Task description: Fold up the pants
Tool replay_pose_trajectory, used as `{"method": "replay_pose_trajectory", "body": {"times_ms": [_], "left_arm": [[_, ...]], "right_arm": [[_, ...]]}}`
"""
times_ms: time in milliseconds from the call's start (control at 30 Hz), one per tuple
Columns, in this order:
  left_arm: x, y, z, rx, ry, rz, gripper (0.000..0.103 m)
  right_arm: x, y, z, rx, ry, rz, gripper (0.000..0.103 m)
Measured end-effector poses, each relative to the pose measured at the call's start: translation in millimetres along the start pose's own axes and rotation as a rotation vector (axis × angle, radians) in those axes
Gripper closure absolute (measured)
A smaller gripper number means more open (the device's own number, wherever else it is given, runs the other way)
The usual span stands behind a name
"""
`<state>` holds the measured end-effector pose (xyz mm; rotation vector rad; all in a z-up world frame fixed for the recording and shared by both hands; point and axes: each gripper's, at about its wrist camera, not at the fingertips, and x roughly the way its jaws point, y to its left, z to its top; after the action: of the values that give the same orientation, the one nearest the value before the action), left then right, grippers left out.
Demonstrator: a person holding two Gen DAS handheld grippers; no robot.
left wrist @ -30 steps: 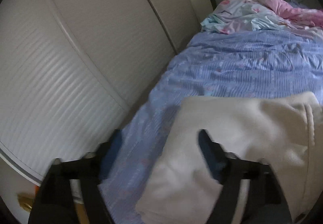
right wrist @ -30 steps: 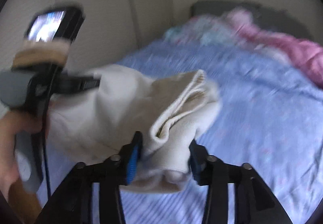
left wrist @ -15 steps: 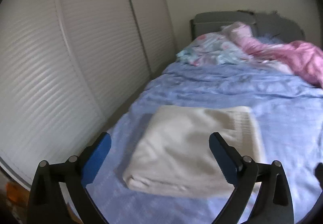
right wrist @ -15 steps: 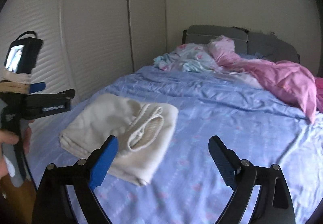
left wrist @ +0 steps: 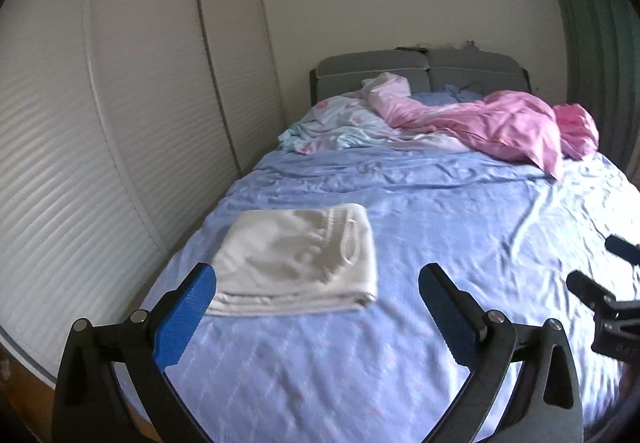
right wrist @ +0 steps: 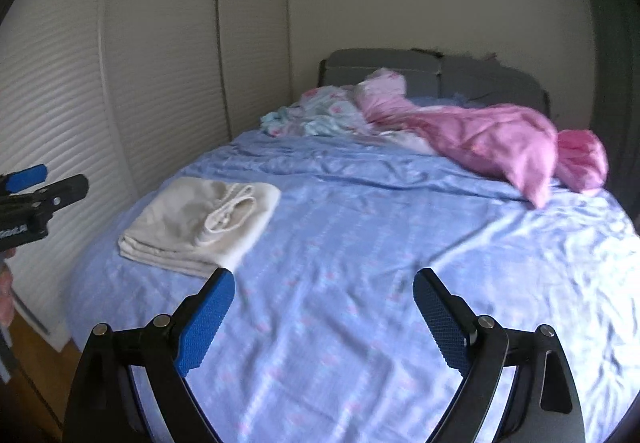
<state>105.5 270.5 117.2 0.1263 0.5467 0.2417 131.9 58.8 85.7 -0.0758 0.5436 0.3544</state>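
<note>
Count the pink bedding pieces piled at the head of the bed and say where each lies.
2 that I can tell apart: a pale pink duvet stretched across the bed below the headboard, and a brighter pink bundle at its right end. More may lie underneath.

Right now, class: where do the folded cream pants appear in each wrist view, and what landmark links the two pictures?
Left wrist view: folded cream pants lie left of centre on the blue sheet, just beyond the left pad.
Right wrist view: pants lie at left, above the left pad.
Shared landmark: the pink quilt near the headboard.
</note>
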Motion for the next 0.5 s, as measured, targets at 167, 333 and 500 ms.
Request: {"method": "replay_pose_trajectory", "body": {"times_ms": [167,333,500], "left_arm": [[-47.8,-28.9,-22.4,0.0,-0.02,-0.053,0.0],[-78.6,-52.0,-44.4,-0.004,-0.005,-0.128,0.0],[-107.8,-72.6,-58.5,0.003,-0.04,-0.164,0.0]], "right_arm": [[-54.2,-21.5,-24.1,-0.007,-0.01,-0.035,0.011],[-91.1,-41.6,-49.5,0.019,0.005,-0.057,0.011],[-126.8,-63.8,-71.9,0.049,-0.008,-0.094,0.011]]}}
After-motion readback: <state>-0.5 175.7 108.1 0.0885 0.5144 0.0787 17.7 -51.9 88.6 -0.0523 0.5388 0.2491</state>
